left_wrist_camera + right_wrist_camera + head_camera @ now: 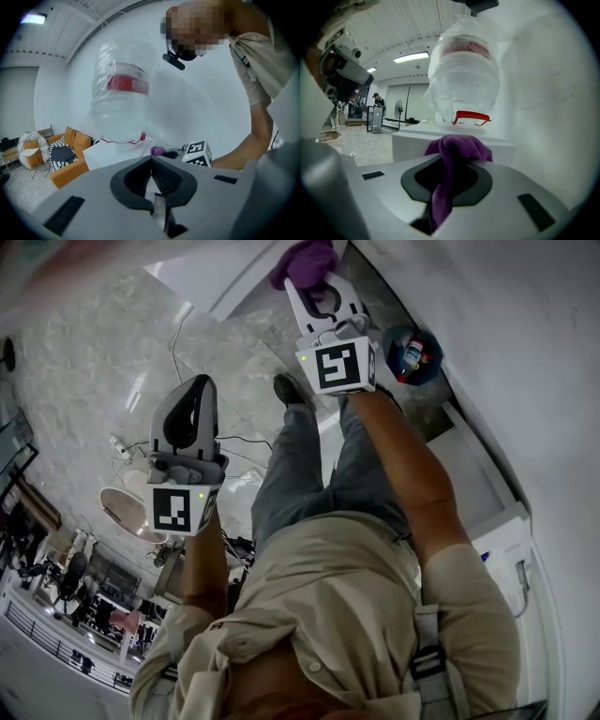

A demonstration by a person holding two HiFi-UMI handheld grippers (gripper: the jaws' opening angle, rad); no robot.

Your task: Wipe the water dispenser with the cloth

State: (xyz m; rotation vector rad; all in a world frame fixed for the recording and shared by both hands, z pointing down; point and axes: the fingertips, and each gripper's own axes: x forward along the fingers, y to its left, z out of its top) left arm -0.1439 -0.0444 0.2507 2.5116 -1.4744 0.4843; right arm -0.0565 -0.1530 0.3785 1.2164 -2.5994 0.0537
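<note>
Both jaws closed: my right gripper (323,292) clamps the purple cloth (457,147) before the water dispenser (410,143); left gripper (194,395) empty, mid-left; bottle (464,79) looms above.

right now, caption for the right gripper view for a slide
Right gripper clamps purple cloth, facing the white water dispenser.

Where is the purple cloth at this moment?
The purple cloth is clamped in the right gripper's jaws, at the head view's top centre, just before the water dispenser's white top, below its bottle.
</note>
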